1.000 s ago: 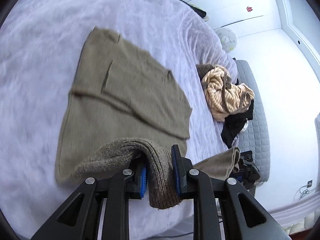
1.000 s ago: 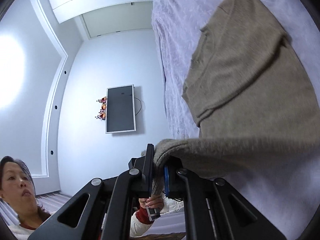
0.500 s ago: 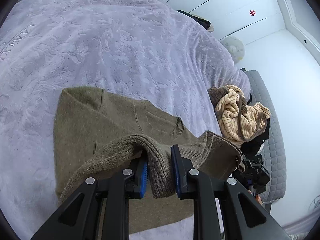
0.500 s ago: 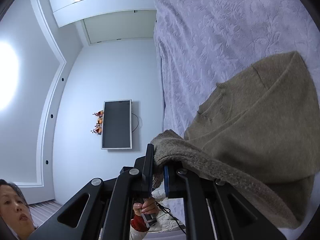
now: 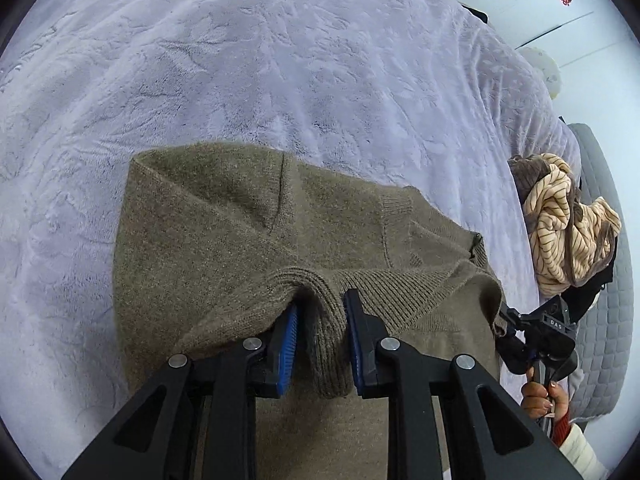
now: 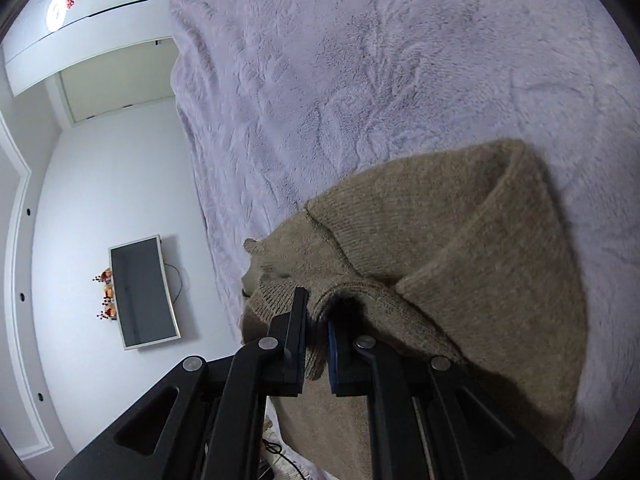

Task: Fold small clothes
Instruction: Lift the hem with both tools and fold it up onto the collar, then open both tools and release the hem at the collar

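Olive-brown knitted sweater [image 5: 248, 232] lies on a lilac plush bed [image 5: 280, 60], its ribbed hem carried over the body toward the far end. The left tongs [image 5: 320, 332] and right tongs [image 6: 318, 344] are each closed on a bunch of that hem, so one lengthwise fold looks nearly laid but not released; further folds seem left. The sweater's near part is hidden behind the tongs, and a striped heap [image 5: 560, 232] of other clothes waits at the right.
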`<act>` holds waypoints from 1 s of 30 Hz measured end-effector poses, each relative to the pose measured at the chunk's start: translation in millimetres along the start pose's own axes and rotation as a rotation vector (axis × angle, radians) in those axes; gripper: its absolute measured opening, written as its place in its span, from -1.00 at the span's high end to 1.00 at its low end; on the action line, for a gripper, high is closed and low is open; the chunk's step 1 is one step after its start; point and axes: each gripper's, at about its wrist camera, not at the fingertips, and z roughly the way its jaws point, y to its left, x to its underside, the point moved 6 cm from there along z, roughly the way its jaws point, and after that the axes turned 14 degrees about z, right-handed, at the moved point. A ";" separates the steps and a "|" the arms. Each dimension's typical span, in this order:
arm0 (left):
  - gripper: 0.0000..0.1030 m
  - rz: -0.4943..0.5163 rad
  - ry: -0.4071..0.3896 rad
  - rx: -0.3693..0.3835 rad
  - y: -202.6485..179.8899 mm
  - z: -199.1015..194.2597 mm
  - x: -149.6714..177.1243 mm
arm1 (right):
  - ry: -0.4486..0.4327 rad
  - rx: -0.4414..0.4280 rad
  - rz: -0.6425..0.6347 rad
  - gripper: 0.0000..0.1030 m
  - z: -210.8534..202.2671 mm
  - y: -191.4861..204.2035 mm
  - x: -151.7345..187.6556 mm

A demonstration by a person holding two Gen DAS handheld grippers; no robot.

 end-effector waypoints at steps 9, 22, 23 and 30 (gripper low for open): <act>-0.78 0.170 -0.122 -0.215 -20.3 -66.4 -8.2 | -0.148 0.182 -0.326 -0.24 -46.0 72.4 31.1; -0.78 0.166 -0.023 -0.305 -11.2 3.0 -10.7 | -0.083 0.332 -0.360 0.08 6.9 31.3 19.3; -0.78 0.178 -0.028 -0.331 -8.5 1.5 -13.3 | -0.087 0.321 -0.349 0.08 4.2 31.5 16.2; -0.78 0.142 -0.037 -0.435 20.6 -38.2 -11.1 | -0.161 0.340 -0.361 0.00 -31.6 37.6 14.2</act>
